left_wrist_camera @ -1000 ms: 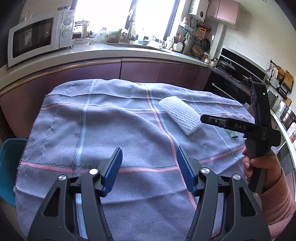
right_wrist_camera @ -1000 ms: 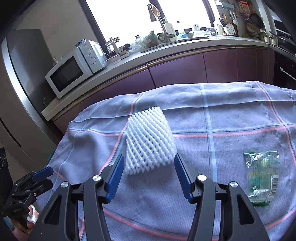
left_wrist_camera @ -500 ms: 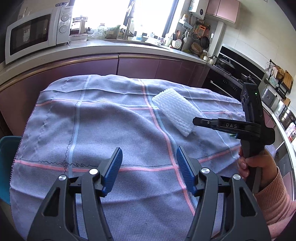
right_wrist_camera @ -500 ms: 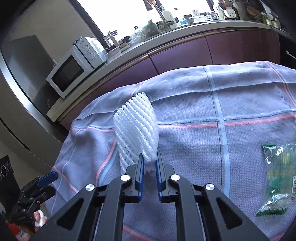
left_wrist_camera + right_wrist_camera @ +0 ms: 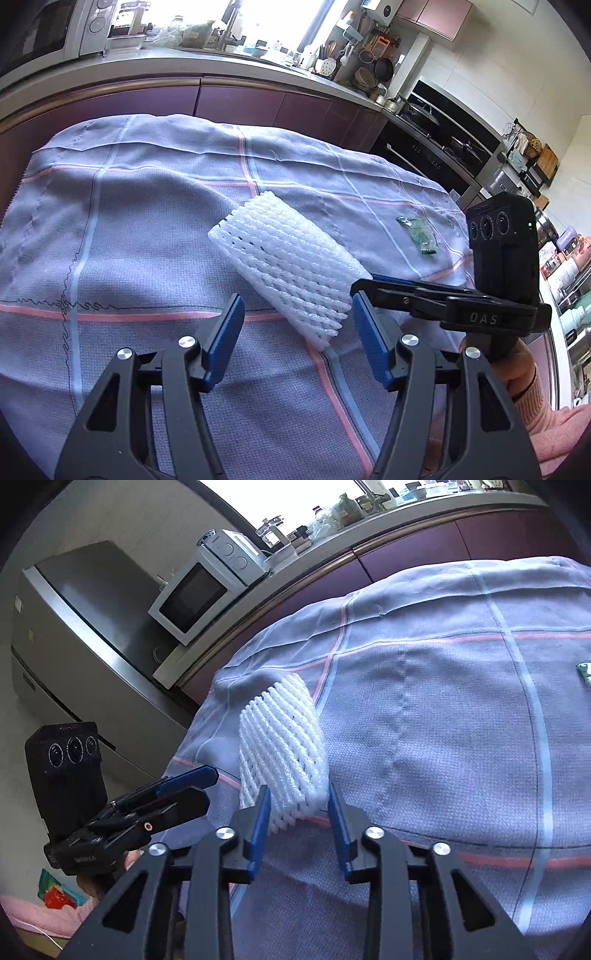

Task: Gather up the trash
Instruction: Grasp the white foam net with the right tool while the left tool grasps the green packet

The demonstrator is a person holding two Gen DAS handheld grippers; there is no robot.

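Observation:
A white foam net sleeve (image 5: 291,273) is held above the checked cloth (image 5: 147,229). My right gripper (image 5: 300,814) grips its near end; the jaws stand part open with the sleeve (image 5: 284,753) pressed between the blue pads. In the left wrist view the right gripper (image 5: 364,284) comes in from the right at the sleeve's end. My left gripper (image 5: 297,332) is open and empty, just below and in front of the sleeve. A small green clear wrapper (image 5: 417,234) lies on the cloth at the far right.
A kitchen counter (image 5: 184,62) with a microwave (image 5: 199,590) runs behind the table. A steel fridge (image 5: 74,627) stands left of it. A stove and shelves (image 5: 443,133) line the right wall. The left gripper (image 5: 177,786) shows at left in the right wrist view.
My right gripper closed on the foam sleeve, lifted it and carried it leftward toward my left gripper. Its jaws now stand wider than half a second ago. The left gripper stayed open.

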